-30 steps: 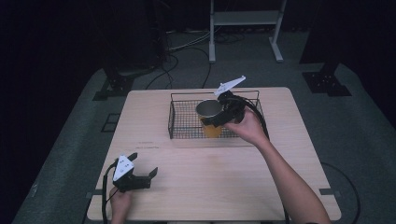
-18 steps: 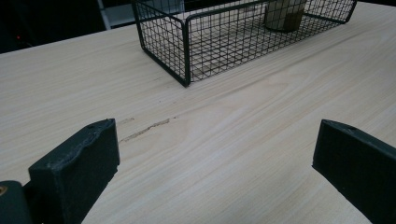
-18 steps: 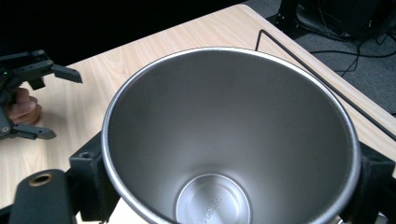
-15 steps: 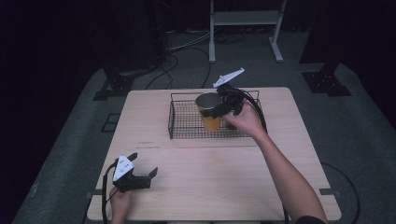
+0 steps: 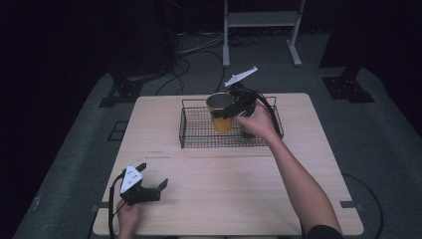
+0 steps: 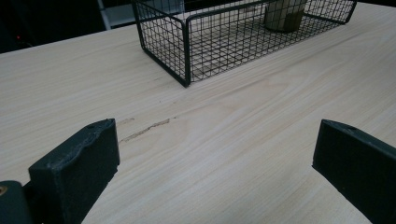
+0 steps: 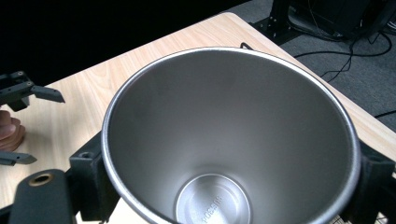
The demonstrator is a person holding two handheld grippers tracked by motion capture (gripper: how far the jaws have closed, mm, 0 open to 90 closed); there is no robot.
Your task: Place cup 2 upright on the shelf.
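A yellow cup [image 5: 222,121] with a steel inside [image 7: 224,140] hangs over the black wire basket [image 5: 198,140]. My right gripper [image 5: 227,110] is shut on it, one jaw on each side of its rim, and I look straight down into it in the right gripper view. My left gripper [image 5: 155,175] rests low at the table's front left, jaws wide open with nothing but bare wood between them [image 6: 215,149]. It also appears small at the left edge of the right gripper view [image 7: 44,128].
The basket [image 6: 187,46] stands at the far middle of the wooden table [image 5: 224,189]. A beige cup-like thing [image 6: 284,14] is inside it toward its right end. Cables and a metal stand [image 5: 259,20] lie on the floor beyond the table.
My right gripper has carried the cup a little up and toward the far side of the basket. The left gripper has stayed where it was.
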